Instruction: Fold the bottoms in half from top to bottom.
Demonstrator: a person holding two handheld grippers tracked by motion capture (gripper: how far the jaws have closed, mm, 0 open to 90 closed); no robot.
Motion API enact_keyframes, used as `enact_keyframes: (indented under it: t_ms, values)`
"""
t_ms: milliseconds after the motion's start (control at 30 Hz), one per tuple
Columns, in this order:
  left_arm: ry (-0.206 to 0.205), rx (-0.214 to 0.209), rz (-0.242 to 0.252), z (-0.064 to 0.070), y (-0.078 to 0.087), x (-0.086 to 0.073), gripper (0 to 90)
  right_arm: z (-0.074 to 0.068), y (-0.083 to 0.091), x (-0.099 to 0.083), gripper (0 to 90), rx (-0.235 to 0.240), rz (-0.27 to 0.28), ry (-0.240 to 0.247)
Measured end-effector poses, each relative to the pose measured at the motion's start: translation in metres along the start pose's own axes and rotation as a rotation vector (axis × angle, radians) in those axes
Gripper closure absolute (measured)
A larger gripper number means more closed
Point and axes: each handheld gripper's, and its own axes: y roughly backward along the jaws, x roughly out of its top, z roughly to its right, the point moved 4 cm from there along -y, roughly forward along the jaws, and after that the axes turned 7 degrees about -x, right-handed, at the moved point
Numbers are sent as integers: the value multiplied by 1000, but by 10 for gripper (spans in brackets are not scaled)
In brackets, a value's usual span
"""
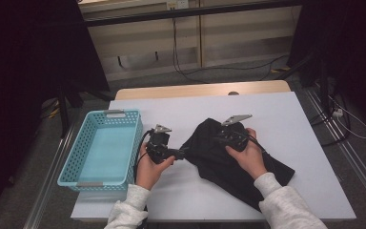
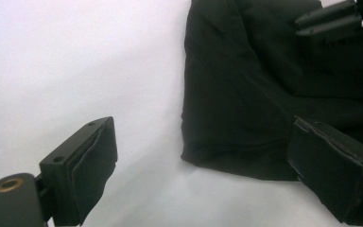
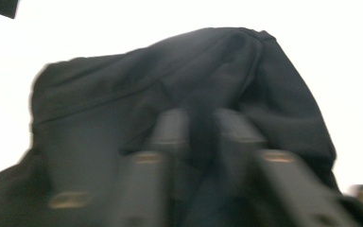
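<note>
Right fingers point(image 3: 201, 137) pinch the cloth point(image 1: 228, 157); left fingers point(image 2: 198, 156) gape wide. Slide those over the near edge (slowly), then squeeze.

garment point(image 1: 228, 157): black cloth, matt, soft folds
basket point(image 1: 102, 148): turquoise plastic, perforated walls
desk point(image 1: 286, 124): white, smooth, matt top
jaw pads point(image 2: 92, 165): black, matt, rubbery

Black cloth point(image 3: 179, 94) between near-closed jaws

Lab: black curtains point(image 1: 26, 57), floor cables point(image 1: 209, 71), railed table point(image 1: 286, 114).
</note>
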Motion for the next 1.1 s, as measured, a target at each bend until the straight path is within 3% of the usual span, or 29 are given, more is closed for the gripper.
enact_keyframes:
  t_ms: [67, 300, 333, 367, 400, 500, 667, 800, 967, 1033, 1100]
  values:
    - [6, 4, 7, -1, 1, 0, 102, 2, 1, 0, 882, 2, -2, 0]
    - [12, 9, 6, -3, 1, 0, 103, 42, 19, 6, 897, -60, 13, -48]
    - [12, 9, 6, -3, 1, 0, 103, 42, 19, 6, 897, -60, 13, -48]
    - [9, 9, 4, -3, 0, 0, 103, 52, 20, 5, 896, -87, 3, -54]
    - [9, 9, 4, -3, 0, 0, 103, 52, 20, 5, 896, -87, 3, -54]
    - [7, 4, 8, -1, -1, 2, 103, 67, 19, 2, 800, -143, 10, -84]
    - [13, 5, 6, -2, 0, 1, 103, 62, 17, 1, 593, -101, 12, -101]
    - [8, 7, -1, -2, 0, 0, 103, 57, 6, -4, 558, -99, -41, -69]
    - [8, 9, 1, -3, 1, -1, 103, 54, -6, -12, 636, -75, -87, -73]
    - [13, 14, 5, -3, 1, -2, 103, 54, -7, -13, 793, -74, -95, -64]
    - [11, 12, 0, -4, 1, -2, 103, 55, -3, -11, 817, -63, -74, -80]
